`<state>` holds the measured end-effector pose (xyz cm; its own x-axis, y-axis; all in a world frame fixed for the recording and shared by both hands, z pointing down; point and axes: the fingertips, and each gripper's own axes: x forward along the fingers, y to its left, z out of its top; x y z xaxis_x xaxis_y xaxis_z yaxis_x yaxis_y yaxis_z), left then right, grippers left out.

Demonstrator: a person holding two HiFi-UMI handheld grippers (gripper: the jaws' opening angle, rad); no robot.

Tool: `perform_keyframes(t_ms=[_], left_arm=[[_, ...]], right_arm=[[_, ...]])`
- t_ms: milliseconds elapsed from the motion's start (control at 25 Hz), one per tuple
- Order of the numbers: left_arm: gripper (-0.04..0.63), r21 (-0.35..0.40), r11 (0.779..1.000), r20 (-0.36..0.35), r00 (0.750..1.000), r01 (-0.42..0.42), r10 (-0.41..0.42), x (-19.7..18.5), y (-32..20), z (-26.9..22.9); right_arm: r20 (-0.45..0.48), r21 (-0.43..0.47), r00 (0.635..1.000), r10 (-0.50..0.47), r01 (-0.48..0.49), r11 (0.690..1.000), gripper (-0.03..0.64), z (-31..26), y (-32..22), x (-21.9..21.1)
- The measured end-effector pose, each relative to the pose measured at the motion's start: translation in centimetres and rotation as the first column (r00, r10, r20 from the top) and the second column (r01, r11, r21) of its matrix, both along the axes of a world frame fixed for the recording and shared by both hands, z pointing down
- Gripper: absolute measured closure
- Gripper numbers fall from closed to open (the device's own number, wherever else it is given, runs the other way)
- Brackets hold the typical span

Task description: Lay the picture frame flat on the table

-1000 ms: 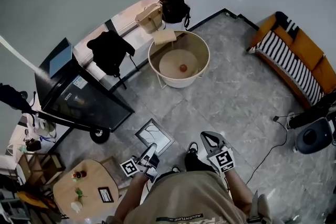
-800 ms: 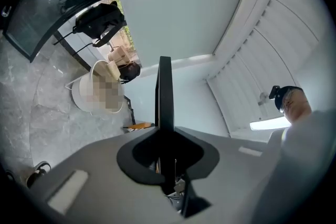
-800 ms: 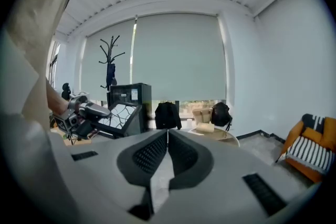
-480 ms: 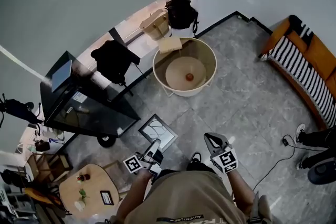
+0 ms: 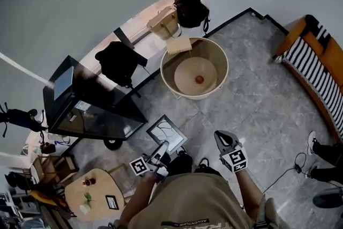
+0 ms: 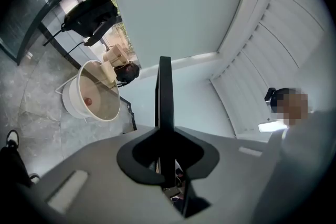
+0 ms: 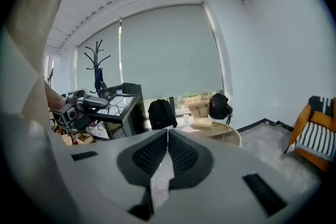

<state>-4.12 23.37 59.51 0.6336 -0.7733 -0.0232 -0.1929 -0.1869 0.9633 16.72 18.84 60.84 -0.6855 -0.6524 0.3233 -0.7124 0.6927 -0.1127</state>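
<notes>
Grey tile floor in the head view. We stand back from the round tub point(image 5: 182, 94), which has a small red ball point(image 5: 199, 79) inside. The picture frame point(image 5: 167, 133) is in the air over the floor, between us and the tub, with its face turned up to the camera. The left gripper point(image 5: 161, 151) has it by the near edge. The right gripper point(image 5: 224, 139) is beside it, farther from the tub's left side, and carries nothing. A small wooden table point(image 5: 104, 185) sits well away from the tub, at lower left.

Left gripper view: the jaws of the left gripper point(image 6: 167, 165) are clamped on the frame's point(image 6: 164, 97) thin dark edge, which stands upright between them. The tub point(image 6: 71, 105) is off to the left.

Right gripper view: the right gripper's point(image 7: 167, 147) jaws are pressed together with nothing between them. The tub point(image 7: 223, 136) is straight ahead, and the frame point(image 7: 119, 106) is left of it, held in the air.
</notes>
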Motion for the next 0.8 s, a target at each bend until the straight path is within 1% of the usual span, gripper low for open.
perform_keyframes(t_ms=[80, 200, 320, 440, 600, 680, 720, 800], left_arm=[[0.546, -0.008, 1.000, -0.002, 1.000, -0.020, 0.020, -0.3, -1.4, 0.9], [0.548, 0.002, 0.998, -0.008, 0.998, -0.066, 0.066, -0.5, -4.3, 1.7], [0.548, -0.007, 0.996, -0.041, 0.995, -0.092, 0.092, -0.8, -7.2, 1.8], [0.548, 0.002, 0.992, -0.061, 0.990, -0.126, 0.126, -1.6, -10.2, 1.1], [0.548, 0.022, 0.978, -0.041, 0.977, -0.209, 0.210, -3.4, -13.5, 1.4], [0.548, 0.024, 0.970, -0.006, 0.970, -0.243, 0.243, -4.8, -14.5, 2.3], [0.548, 0.019, 0.968, -0.002, 0.968, -0.251, 0.251, -5.4, -15.0, 2.7], [0.548, -0.009, 0.968, -0.029, 0.968, -0.249, 0.249, -6.4, -16.0, 3.4]], right_arm=[[0.002, 0.010, 1.000, 0.014, -0.014, 1.000, 0.609, -0.2, -1.4, -0.6], [0.002, 0.021, 0.999, 0.049, -0.049, 0.999, 0.609, -0.5, -3.3, -1.5], [-0.014, -0.007, 0.995, 0.102, -0.102, 0.995, 0.609, -0.6, -4.8, -1.9], [-0.027, -0.019, 0.990, 0.137, -0.138, 0.990, 0.609, -1.2, -6.5, -2.7], [-0.042, -0.005, 0.984, 0.175, -0.175, 0.985, 0.609, -1.5, -9.7, -5.3], [-0.021, -0.007, 0.979, 0.204, -0.204, 0.979, 0.609, -1.7, -11.1, -6.9], [-0.002, -0.013, 0.977, 0.215, -0.215, 0.977, 0.609, -1.9, -11.7, -7.7], [0.021, -0.014, 0.975, 0.223, -0.222, 0.975, 0.609, -2.5, -12.9, -9.1]])
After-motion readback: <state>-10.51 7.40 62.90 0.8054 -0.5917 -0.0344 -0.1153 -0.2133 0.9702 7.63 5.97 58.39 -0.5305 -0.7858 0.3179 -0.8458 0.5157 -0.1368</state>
